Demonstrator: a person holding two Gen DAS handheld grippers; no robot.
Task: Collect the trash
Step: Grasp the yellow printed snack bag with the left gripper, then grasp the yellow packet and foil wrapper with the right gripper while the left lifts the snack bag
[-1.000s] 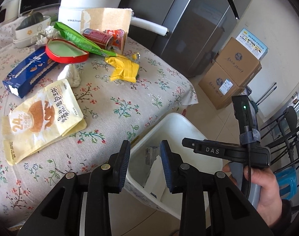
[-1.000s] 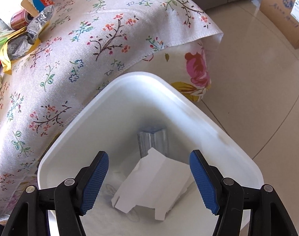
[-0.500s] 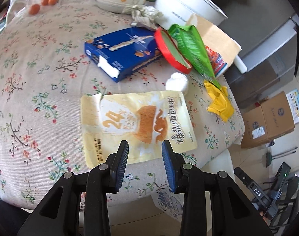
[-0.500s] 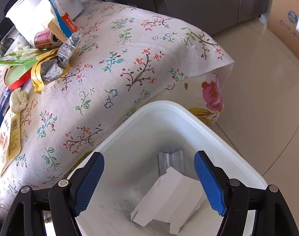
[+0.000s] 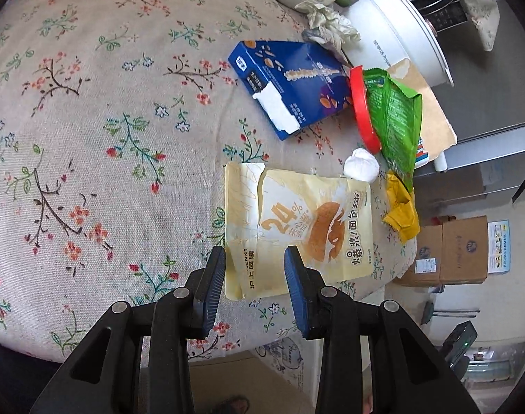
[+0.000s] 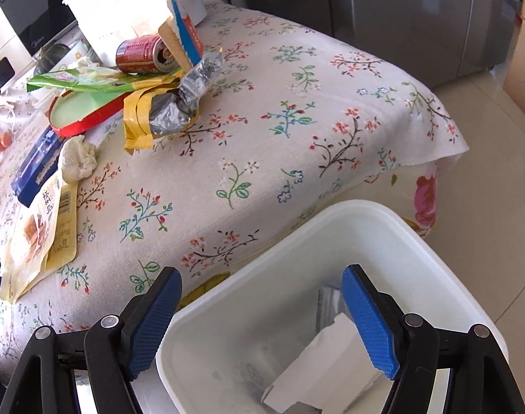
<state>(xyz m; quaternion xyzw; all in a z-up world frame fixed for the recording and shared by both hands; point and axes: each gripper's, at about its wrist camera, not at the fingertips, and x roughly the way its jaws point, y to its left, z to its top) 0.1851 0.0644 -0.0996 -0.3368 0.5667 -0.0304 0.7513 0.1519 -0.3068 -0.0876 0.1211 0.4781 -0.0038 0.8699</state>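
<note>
1. Now the left claw (image 5: 254, 269) hangs over the counter (image 5: 89, 138), its blue pads apart and gripping nothing; the near edge of the yellow snack pouch (image 5: 297, 227) shows in the gap between them, and whether the pads touch it cannot be told.
2. That pouch lies flat near the counter's front edge, printed side up, with a torn corner at its far left.
3. Just beyond the pouch's far right corner sits a crumpled white tissue ball (image 5: 360, 167), close to touching it.
4. Farther in, a blue snack box (image 5: 290, 82) lies flat, and a red lid (image 5: 362, 110) rests against its right end.
5. A green wrapper (image 5: 397, 120) drapes over the red lid, and a yellow wrapper (image 5: 402, 210) lies near the counter's right edge below it.
6. A crumpled paper wad (image 5: 328, 24) sits beside the white pot (image 5: 400, 31) at the far side.
7. The right claw (image 6: 262, 314) is released, wide apart and empty, its jaws having just been opening; it hovers above the white bin (image 6: 435, 252).
8. The bin stands on the floor against the counter's cloth-draped edge, with white paper scraps (image 6: 317, 369) lying inside.
9. From the right wrist view a red can (image 6: 141, 53) lies on its side near the pot, with a silver foil wrapper (image 6: 183, 103) in front of it.
</note>
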